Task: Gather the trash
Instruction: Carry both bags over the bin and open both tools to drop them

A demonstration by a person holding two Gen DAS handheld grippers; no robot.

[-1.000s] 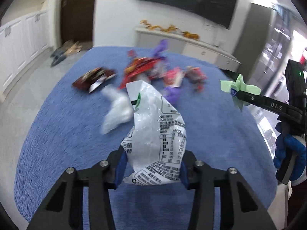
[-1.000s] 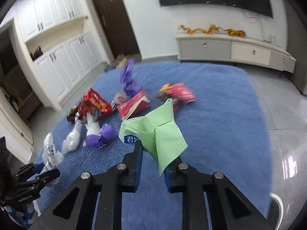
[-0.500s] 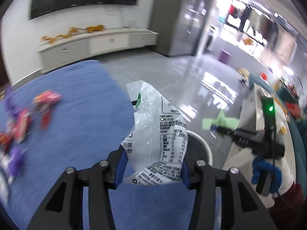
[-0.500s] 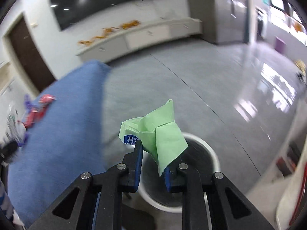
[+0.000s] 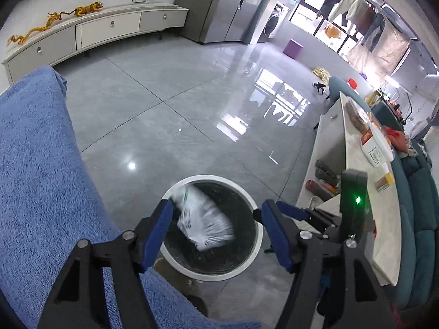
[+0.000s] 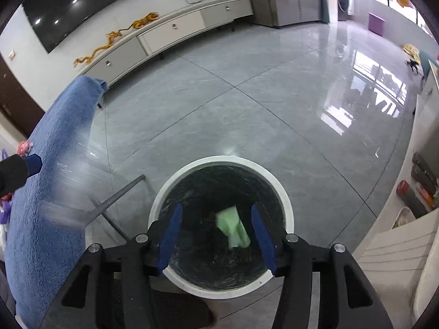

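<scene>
A round white bin point(image 5: 248, 259) with a black liner stands on the grey floor; it also shows in the right wrist view point(image 6: 286, 200). My left gripper point(image 5: 216, 235) is open above it, and a white plastic bag point(image 5: 201, 219), blurred, is falling into the bin between the jaws. My right gripper point(image 6: 216, 231) is open above the same bin, and a green paper packet point(image 6: 233, 226) lies loose inside it. The right gripper's body point(image 5: 352, 205) shows in the left wrist view beside the bin.
A blue-covered table point(image 5: 35, 170) lies at the left, next to the bin, with its metal leg point(image 6: 118, 194) showing. A white counter point(image 5: 365, 192) with boxes stands at the right. A long white cabinet point(image 5: 96, 33) lines the far wall.
Both grippers swung from the blue table to over the bin and opened. The white bag and the green packet left the jaws and dropped into the bin.
</scene>
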